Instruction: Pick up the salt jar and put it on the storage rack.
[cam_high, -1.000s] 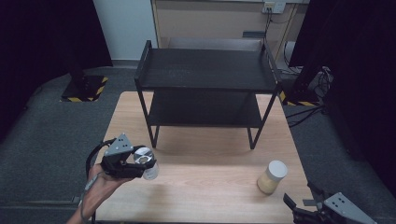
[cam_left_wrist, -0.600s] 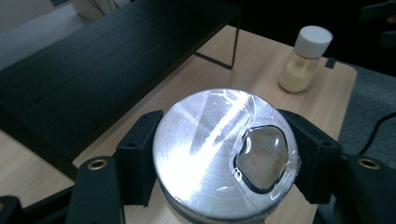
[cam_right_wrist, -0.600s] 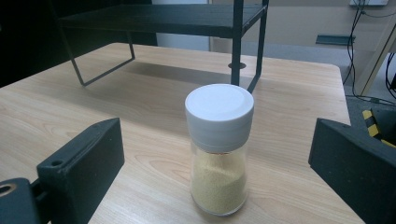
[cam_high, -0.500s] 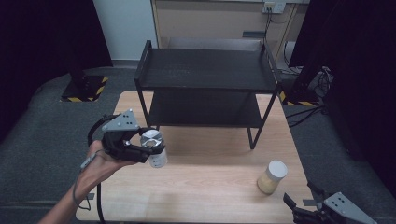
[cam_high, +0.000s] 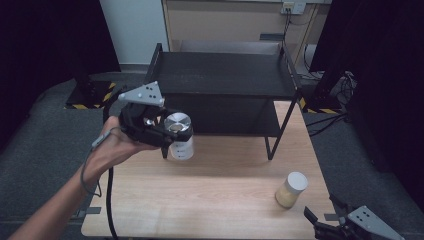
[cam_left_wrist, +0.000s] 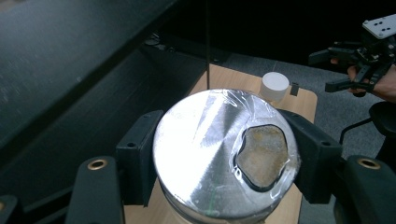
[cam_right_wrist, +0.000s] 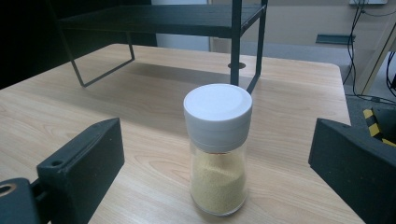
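Between left tool (cam_high: 172, 134) pads, round foil-sealed jar (cam_left_wrist: 224, 156), torn opening.

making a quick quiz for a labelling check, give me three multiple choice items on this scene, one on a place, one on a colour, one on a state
1. Where does the white-capped jar stand?
A. on the rack's top shelf
B. on the table, near the right gripper
C. on the floor

2. What colour is the two-shelf rack?
A. black
B. white
C. red

3. What is the left gripper doing?
A. resting open on the table
B. closed with nothing in it
C. closed on the silver-lidded jar, lifted off the table

Answers:
1 B: the right gripper view shows it upright on the wooden table, ahead of the open right gripper.
2 A: frame and both shelves are black in the high view.
3 C: the fingers press both sides of the silver-lidded jar, held above the tabletop beside the rack.
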